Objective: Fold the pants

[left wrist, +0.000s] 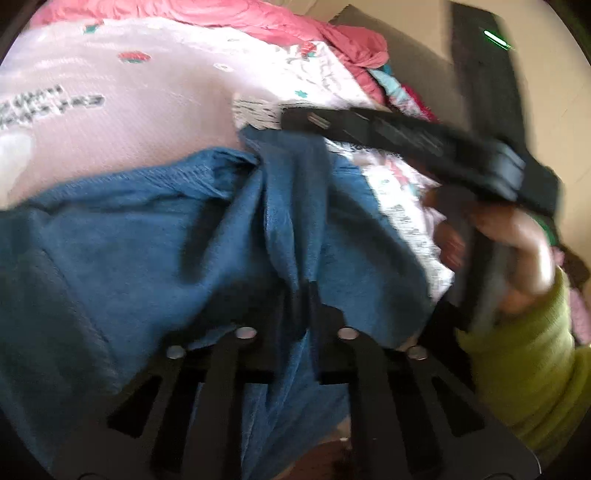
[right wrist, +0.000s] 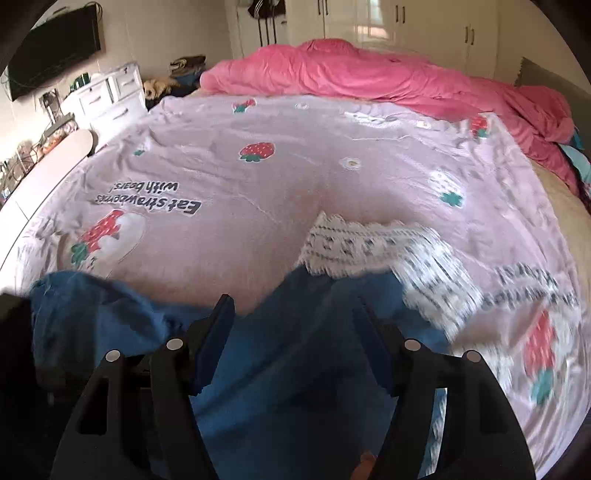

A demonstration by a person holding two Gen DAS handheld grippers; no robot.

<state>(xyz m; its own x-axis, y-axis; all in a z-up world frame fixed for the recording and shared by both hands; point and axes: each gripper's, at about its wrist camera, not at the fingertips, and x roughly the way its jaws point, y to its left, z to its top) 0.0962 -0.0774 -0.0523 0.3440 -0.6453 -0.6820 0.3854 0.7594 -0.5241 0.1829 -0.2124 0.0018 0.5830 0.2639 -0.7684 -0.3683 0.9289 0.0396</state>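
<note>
Left tool (left wrist: 301, 295) pinches blue pants (left wrist: 147, 240); right tool (right wrist: 293, 332) gapes above them.

1. A bed (right wrist: 561, 221) filled the room's middle, under a lilac strawberry-print sheet (right wrist: 295, 177).
2. A rumpled pink duvet (right wrist: 369, 77) lay heaped from 12 to 2 o'clock.
3. A white chest of drawers (right wrist: 110, 96) stood at 10 o'clock, below a dark wall-mounted television (right wrist: 55, 48).
4. White wardrobe doors (right wrist: 424, 26) lined the far wall at 1 o'clock, glossy with daylight.
</note>
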